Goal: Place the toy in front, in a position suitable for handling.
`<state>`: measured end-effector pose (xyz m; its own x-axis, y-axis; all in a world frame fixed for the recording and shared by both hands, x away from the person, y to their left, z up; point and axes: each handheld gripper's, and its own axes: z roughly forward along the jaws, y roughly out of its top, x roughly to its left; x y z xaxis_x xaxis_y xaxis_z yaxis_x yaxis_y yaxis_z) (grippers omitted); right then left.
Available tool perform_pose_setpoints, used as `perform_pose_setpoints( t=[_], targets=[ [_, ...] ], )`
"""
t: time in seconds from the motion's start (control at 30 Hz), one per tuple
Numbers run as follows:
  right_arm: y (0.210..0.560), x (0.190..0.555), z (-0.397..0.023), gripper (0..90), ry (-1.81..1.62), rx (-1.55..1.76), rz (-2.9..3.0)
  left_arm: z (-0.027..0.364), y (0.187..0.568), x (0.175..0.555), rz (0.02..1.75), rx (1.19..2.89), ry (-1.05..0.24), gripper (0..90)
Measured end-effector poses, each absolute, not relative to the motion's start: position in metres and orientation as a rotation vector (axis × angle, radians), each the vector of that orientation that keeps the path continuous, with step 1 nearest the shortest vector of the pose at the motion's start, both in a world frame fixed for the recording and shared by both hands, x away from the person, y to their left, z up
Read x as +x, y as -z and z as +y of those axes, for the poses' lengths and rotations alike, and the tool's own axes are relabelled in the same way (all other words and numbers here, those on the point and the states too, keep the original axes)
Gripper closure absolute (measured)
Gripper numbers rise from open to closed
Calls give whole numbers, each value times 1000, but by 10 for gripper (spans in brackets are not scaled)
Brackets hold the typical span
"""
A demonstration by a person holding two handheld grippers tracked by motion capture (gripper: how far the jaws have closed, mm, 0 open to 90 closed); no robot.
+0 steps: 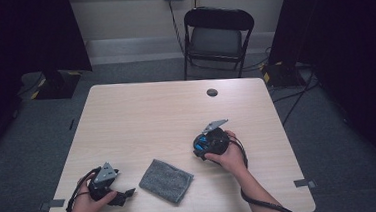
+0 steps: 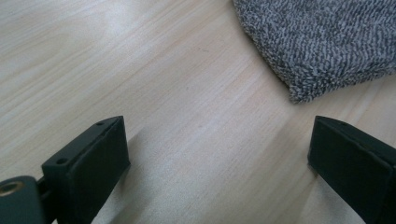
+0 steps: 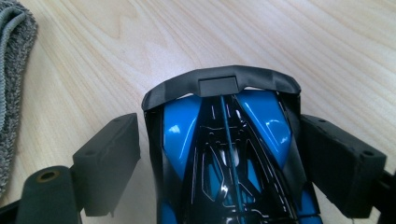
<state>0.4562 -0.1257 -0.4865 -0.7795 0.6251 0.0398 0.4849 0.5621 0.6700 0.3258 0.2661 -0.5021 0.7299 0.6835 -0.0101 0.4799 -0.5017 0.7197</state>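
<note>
One blue and black toy car (image 3: 229,154) sits between the jaws of our right claw (image 3: 224,158), near the right middle of the pale wooden surface (image 1: 141,114). In the right gripper view its dark end points away from us, and the jaws stand on either side of its body: the right one looks to be against the car's flank, while a thin gap seems to remain at the left one, so we judge the grip to be closing or only just made, and we cannot tell whether it is firm. From the high view the car (image 1: 209,142) lies low under the hand, most likely resting on the wood, which suits a sideways grasp across its narrow body.

Just left of it, well toward the near edge, lies a folded grey cloth (image 1: 166,180), flat and untouched. We take it to be there for wiping the car or setting it down on.

Our left claw (image 2: 219,154) hangs low at the near left corner with its jaws spread wide, holding nothing; the cloth's corner (image 2: 299,88) lies just ahead of it, apart from both jaws, as though ready to pin or lift the fabric
</note>
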Motion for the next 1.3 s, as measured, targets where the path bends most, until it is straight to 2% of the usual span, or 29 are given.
perform_pose_setpoints(
  t=[0.4,1.3],
  targets=[
    [491,455,-126,222,-982,888,2578,266,502,326,872,2198,-359,45],
    [492,453,-128,246,-987,873,2544,266,502,326,871,2199,-359,45]
  ],
)
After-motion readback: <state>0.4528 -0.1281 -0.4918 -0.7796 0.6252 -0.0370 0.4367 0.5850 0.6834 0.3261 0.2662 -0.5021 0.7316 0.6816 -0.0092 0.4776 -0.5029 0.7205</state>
